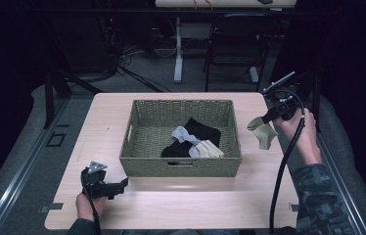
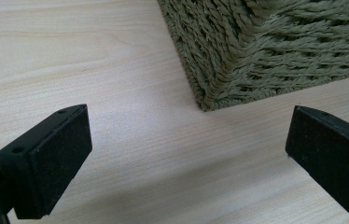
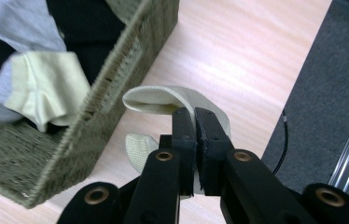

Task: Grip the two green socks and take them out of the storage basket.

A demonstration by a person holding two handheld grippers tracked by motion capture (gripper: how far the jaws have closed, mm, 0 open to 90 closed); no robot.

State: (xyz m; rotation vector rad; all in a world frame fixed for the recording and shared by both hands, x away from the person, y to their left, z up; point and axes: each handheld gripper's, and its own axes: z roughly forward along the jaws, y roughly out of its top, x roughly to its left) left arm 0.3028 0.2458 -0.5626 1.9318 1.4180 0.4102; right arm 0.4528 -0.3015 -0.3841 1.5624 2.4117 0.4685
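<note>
High view: right gripper (image 1: 268,119) dangles a cream sock (image 1: 263,132) over bare light wooden surface (image 1: 181,205), just right of the woven olive basket's (image 1: 181,169) right rim.

Left gripper view: left gripper (image 2: 186,158) has jaws wide apart, nothing between, near the basket's corner.

Right gripper view: jaws clamped together on the sock, surface edge further right.

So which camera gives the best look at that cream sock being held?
The right gripper view: the cream sock hangs up close, pinched in the right gripper. The high view shows it small beside the basket; the left gripper view looks elsewhere.
</note>
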